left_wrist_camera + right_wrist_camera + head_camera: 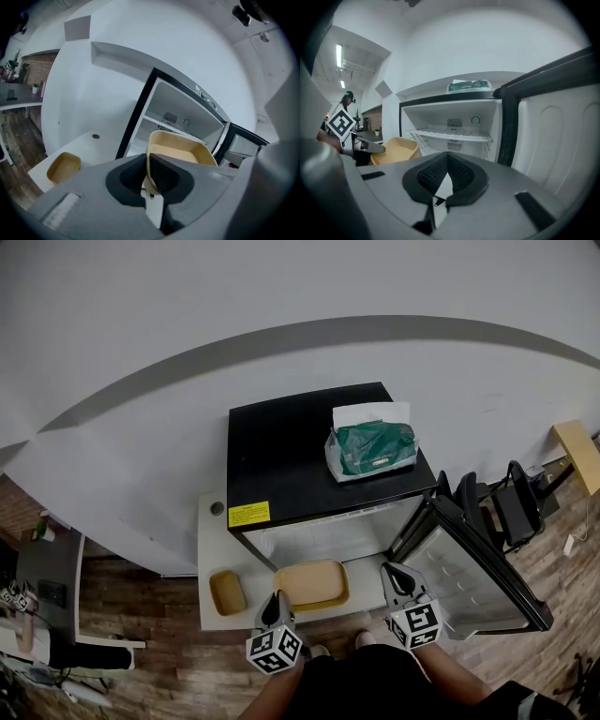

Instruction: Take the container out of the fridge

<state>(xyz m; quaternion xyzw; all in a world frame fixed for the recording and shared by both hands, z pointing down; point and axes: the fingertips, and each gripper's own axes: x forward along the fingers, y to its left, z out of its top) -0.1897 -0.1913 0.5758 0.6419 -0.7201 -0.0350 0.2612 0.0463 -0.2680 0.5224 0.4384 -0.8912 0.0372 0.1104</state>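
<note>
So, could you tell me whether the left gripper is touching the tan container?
Touching. In the left gripper view, the left gripper is shut on the near rim of the tan container, with its fingers pressing on either side.

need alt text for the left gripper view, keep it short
The left gripper, jaws shut on the near rim of a tan container, holds it in front of an open fridge with a white inside. A smaller tan container sits on a low white table at left.
</note>
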